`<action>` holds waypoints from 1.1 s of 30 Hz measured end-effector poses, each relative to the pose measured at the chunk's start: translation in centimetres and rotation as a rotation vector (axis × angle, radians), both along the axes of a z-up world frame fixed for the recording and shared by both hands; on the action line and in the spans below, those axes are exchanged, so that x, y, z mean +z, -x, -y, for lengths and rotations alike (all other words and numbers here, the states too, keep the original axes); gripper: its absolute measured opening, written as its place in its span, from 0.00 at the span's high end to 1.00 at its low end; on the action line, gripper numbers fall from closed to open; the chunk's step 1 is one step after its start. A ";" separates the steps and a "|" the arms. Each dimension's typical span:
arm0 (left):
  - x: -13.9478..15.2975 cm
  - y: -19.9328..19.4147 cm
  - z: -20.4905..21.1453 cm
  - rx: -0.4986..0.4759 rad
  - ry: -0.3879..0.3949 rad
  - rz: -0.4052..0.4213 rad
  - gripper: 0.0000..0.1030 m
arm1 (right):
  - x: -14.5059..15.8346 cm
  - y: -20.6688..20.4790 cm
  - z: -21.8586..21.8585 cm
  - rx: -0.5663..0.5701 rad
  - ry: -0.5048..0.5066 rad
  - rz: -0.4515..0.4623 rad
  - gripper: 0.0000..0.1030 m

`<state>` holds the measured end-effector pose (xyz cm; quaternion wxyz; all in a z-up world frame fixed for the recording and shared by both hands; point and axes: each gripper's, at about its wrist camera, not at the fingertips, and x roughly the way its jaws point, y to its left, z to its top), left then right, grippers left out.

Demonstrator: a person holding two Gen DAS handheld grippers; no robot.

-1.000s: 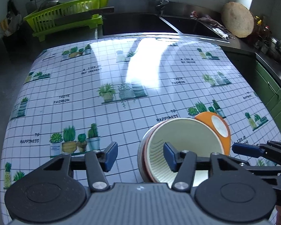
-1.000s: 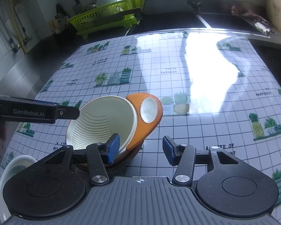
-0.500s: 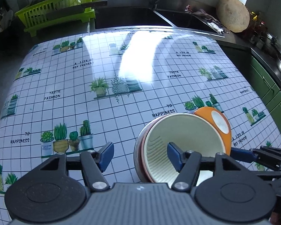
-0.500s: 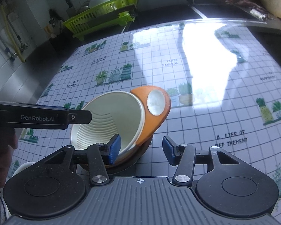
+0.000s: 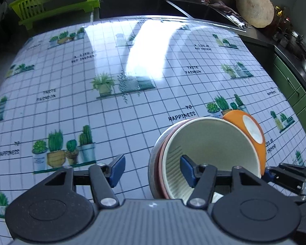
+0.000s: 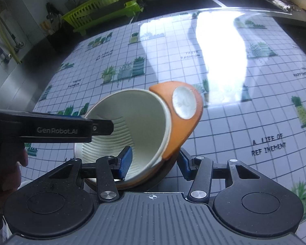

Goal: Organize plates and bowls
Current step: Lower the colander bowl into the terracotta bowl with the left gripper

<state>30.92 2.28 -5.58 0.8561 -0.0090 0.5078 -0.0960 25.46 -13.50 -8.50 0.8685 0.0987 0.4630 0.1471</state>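
Note:
A tilted stack of nested bowls hangs just over the plant-print tablecloth (image 5: pixel 91 65): a grey outer bowl (image 5: pixel 153 163), a pink one (image 5: pixel 160 163) and a ribbed cream bowl (image 5: pixel 210 143) (image 6: pixel 132 118). An orange bowl (image 5: pixel 240 122) (image 6: pixel 185 126) lies upturned against them. My right gripper (image 6: pixel 154 163) is shut on the stack's wall and its jaws are closing, one finger inside the cream bowl and one outside. My left gripper (image 5: pixel 152 170) straddles the opposite rim with its jaws closing. Its outer finger (image 5: pixel 117 169) stands clear of the grey bowl.
A green dish rack (image 5: pixel 55 2) (image 6: pixel 104 10) with dishes stands at the back left beside the sink (image 5: pixel 142 2). A round wooden board (image 5: pixel 255 8) leans at the back right. Green cabinets (image 5: pixel 295 94) border the right side. A white dish (image 6: pixel 24 183) shows below the left hand.
Both grippers and the bowl stack have sunk closer to the tablecloth. The left jaws widened a little, then narrowed again. The stack kept its place in the right gripper.

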 end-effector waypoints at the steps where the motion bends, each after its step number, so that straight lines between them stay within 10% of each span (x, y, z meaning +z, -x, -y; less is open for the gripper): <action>1: -0.2 -0.1 0.0 0.000 0.007 -0.007 0.47 | -0.1 -0.1 -0.1 -0.002 0.001 -0.006 0.54; 10: -1.4 -0.4 0.5 -0.044 0.040 -0.023 0.68 | -1.1 -0.5 -0.3 -0.038 -0.035 -0.053 0.61; 33: 3.3 4.9 -0.4 0.076 0.050 0.057 0.70 | 2.9 2.6 -1.5 0.069 0.037 0.034 0.62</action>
